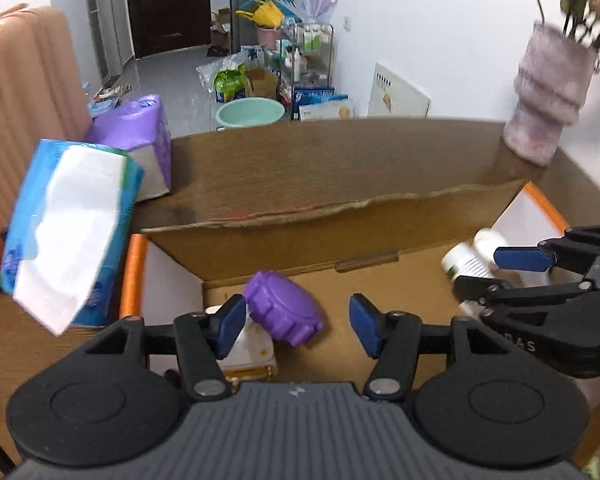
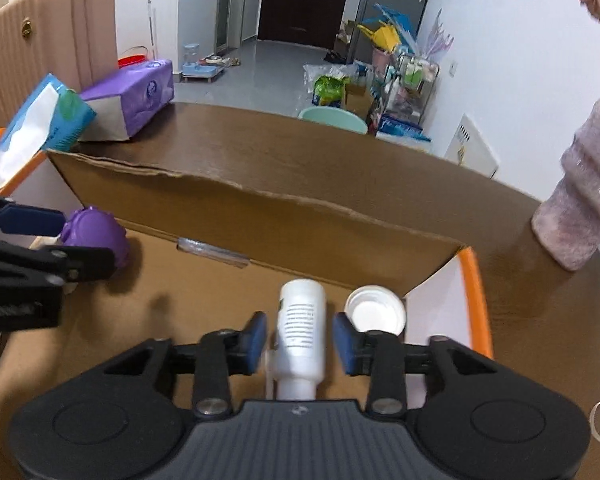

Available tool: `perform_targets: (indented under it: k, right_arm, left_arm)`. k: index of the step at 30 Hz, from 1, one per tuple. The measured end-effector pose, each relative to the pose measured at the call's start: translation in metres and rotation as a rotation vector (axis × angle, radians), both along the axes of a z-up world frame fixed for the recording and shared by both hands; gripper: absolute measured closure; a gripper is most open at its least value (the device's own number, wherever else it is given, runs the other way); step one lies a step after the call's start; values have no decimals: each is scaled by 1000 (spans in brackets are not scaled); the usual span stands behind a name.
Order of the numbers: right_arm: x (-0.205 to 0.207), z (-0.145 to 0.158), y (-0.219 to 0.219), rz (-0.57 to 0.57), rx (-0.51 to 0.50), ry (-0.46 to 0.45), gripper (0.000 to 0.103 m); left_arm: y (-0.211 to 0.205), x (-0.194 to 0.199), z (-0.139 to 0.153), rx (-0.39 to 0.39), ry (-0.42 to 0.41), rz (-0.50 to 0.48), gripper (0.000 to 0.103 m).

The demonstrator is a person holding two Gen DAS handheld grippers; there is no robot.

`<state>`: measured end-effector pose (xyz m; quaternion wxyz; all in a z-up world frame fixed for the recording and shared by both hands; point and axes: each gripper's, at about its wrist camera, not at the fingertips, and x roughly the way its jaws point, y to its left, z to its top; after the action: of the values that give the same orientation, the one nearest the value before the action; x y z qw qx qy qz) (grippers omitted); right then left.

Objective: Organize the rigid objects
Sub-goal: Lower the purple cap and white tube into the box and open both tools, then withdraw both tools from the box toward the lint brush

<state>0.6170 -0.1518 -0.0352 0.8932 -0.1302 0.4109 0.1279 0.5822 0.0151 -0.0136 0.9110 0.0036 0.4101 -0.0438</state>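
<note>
A brown table [image 1: 300, 160] is seen, and on it a big cardboard box [image 1: 340, 236] is set with its flap standing up at the back. The box is used as the landmark here.

To the left of the box, a pink suitcase [image 1: 24, 92] is seen behind the table. A blue tissue pack [image 1: 68, 232] is leaned against the box's left side, and a purple tissue pack [image 1: 140, 136] is laid just behind it. Past the box's far right corner, a fuzzy lilac vase [image 1: 548, 92] is stood on the table.

Inside the box, on the left, a purple ridged lid [image 1: 284, 308] is seen on top of a white and gold container [image 1: 248, 352]. The left gripper [image 1: 298, 326] is held over this spot. Its fingers [image 1: 232, 326] are parted and nothing is squeezed; the lid is beside the left finger, but touching cannot be told.

Inside the box, on the right, a white bottle [image 2: 302, 328] is laid on the bottom, with its neck towards the camera. The right gripper [image 2: 300, 338] is held around it. A small gap is seen between the bottle and each finger, so the bottle is not pinched. A white cap [image 2: 375, 312] is laid open side up just to the right of the bottle, near the box's right wall.
</note>
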Motion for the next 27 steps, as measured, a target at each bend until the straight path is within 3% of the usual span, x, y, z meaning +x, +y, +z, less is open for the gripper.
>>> perform_targets:
  k: [3,5,10,17,22,25,27]
  right_arm:
    - [-16,21,-3,9,15,-44,48]
    - [-30,38,-7,17,20,-75,42]
    - [-65,82,-27,16,23,-145,34]
    - [-147,118,-61,-14,131,-240,25]
    - [-225,126,-69,12,181,-361,16]
    - [-272,118,-72,23,204,-419,14]
    - [-303,108,-73,31,227,-440,13]
  left_arm:
    - [5,-22,23,5,-61,-30,28]
    - [7,-43,39,12,-89,-46,27]
    - [17,-98,78,1,-157,-69,18]
    - [25,-190,109,38,-285,-59,4]
    - [22,-271,110,63,-449,-80,0]
    - [20,-319,97,73,-547,-88,0]
    - [22,-350,81,40,-590,-70,0]
